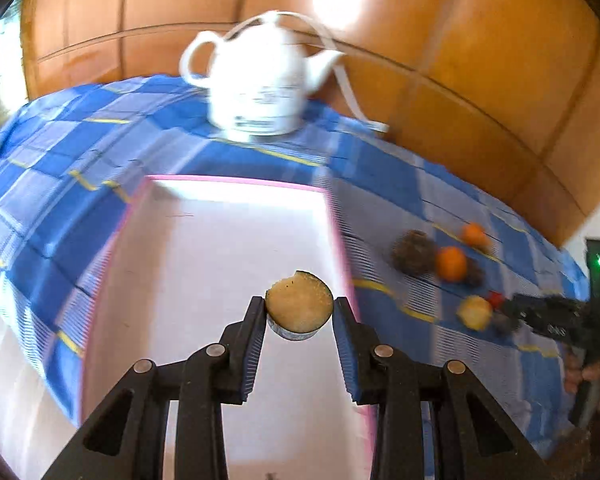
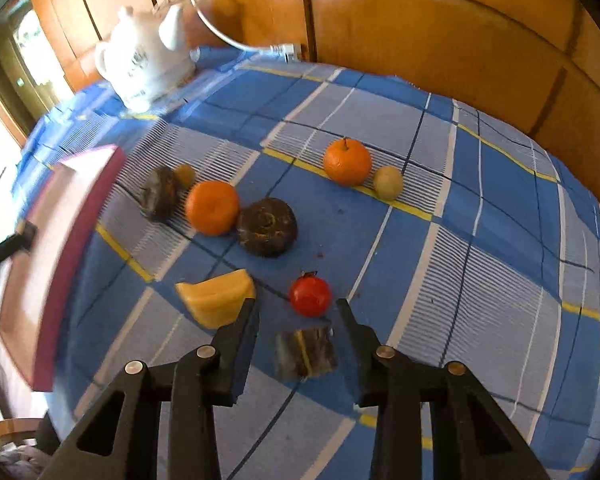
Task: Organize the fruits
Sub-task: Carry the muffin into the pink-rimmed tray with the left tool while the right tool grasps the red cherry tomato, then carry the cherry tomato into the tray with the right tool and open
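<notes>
Over the pink-rimmed tray (image 1: pixel 236 240), left gripper (image 1: pixel 300 308) is clenched on a round tan fruit piece (image 1: pixel 299 305), pads tight on both sides. Right gripper (image 2: pixel 296 304) is beside the tray over the blue checked worktop (image 2: pixel 480 208), jaws part-spread around a dark brown chunk (image 2: pixel 305 353); can't tell if the pads touch it. Red tomato (image 2: pixel 310 294) and yellow wedge (image 2: pixel 216 298) sit just past the fingertips. Farther from the tray: two oranges (image 2: pixel 212 207), dark round fruit (image 2: pixel 267 227). White kettle (image 2: pixel 142 66) is behind the tray.

Glossy white ceramic kettle (image 2: pixel 146 66), woven checked cloth (image 2: pixel 460 240) – matt – and polished wooden panels (image 2: pixel 420 20) behind.
</notes>
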### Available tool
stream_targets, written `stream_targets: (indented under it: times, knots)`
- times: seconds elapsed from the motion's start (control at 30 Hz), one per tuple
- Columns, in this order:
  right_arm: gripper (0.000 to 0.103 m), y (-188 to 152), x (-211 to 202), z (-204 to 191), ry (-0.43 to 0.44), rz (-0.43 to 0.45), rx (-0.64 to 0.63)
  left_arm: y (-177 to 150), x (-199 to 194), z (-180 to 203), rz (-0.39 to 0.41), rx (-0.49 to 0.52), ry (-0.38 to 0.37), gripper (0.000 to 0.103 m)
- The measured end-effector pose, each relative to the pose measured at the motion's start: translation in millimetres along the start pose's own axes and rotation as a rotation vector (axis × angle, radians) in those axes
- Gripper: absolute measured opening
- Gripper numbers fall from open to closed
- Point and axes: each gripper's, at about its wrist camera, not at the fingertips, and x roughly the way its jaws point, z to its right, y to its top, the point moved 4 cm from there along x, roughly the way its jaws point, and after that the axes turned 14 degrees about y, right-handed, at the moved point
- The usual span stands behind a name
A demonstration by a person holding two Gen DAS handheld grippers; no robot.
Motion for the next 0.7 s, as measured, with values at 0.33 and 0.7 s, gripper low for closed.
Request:
stream_targets:
  times: [0.33, 0.7]
  knots:
    - [0.026, 3.9, 20.1, -1.1, -0.056, -0.060, -0.041, 22.1, 50.5, -54.3, -0.028, -0.066, 0.175, 0.035]
    - [0.026, 15.3, 6.4, -6.4, -0.055, 0.031, -0.001, -0.4, 8.6, -58.8, 0.042, -0.113, 0.208, 0.057]
